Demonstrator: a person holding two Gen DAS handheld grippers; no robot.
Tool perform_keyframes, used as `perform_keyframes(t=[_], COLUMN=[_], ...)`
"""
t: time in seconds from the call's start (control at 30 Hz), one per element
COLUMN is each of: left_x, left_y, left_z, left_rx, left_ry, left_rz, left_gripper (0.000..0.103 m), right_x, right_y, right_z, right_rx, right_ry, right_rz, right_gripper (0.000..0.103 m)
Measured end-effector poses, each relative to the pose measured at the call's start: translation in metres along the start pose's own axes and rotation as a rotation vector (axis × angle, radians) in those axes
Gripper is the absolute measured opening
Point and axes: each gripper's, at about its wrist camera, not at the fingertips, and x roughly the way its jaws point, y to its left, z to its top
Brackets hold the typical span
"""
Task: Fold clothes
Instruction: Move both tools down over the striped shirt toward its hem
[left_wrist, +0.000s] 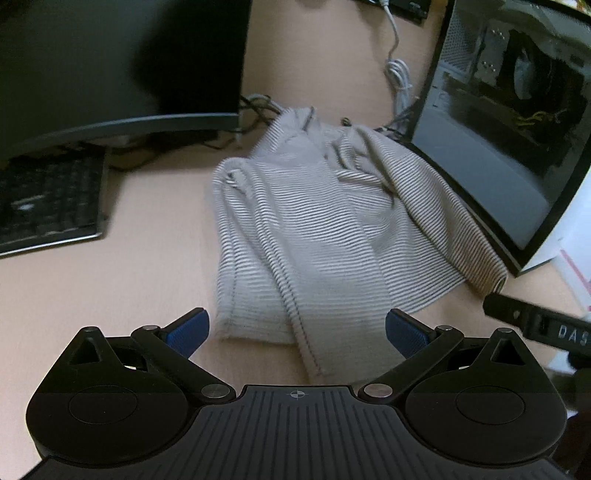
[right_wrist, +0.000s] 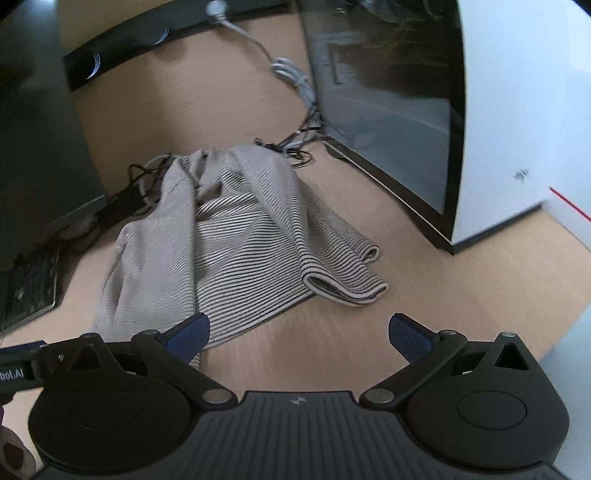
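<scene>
White letters reading "DAS" are showing on the right tongs (left_wrist: 546, 328) at the edge of the left wrist view; other writing is lying too blurred to read. The striped garment (left_wrist: 317, 236) is lying partly folded on the worktop (left_wrist: 147, 266), its long axis running away from the cameras, between a keyboard (left_wrist: 48, 199) and a computer case (left_wrist: 498, 147). The left tongs (left_wrist: 297, 330) and right tongs are both gaping wide, gripping nothing.

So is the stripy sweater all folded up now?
Partly folded. The striped sweater lies on the desk with both sides turned in, one sleeve doubled over, but rumpled at the top. Both grippers are open, holding nothing.
</scene>
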Motion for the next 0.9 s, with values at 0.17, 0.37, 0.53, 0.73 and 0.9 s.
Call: perform_keyframes(t=[0.17, 0.37, 0.53, 0.73, 0.9], left_x=[0.026, 0.068, 0.098, 0.112, 0.124], left_y=[0.021, 0.012, 0.005, 0.003, 0.002], left_z=[0.028, 0.056, 0.066, 0.063, 0.06], left_rx=[-0.002, -0.026, -0.048, -0.1, -0.144], left_ry=[0.028, 0.058, 0.092, 0.096, 0.099], left_rz=[-0.157, -0.193, -0.115, -0.055, -0.006], left_gripper=[0.103, 0.103, 0.103, 0.103, 0.103], right_x=[-0.002, 0.019, 0.057, 0.123, 0.172], right_y=[0.007, 0.011, 0.009, 0.012, 0.015], right_z=[0.007, 0.045, 0.08, 0.121, 0.123], right_rx=[0.043, -0.027, -0.146, -0.148, -0.129], right_ry=[-0.007, -0.027, -0.041, 0.051, 0.163], right_rz=[-0.022, -0.016, 0.042, 0.284, 0.378], right_gripper=[0.103, 0.103, 0.103, 0.103, 0.103])
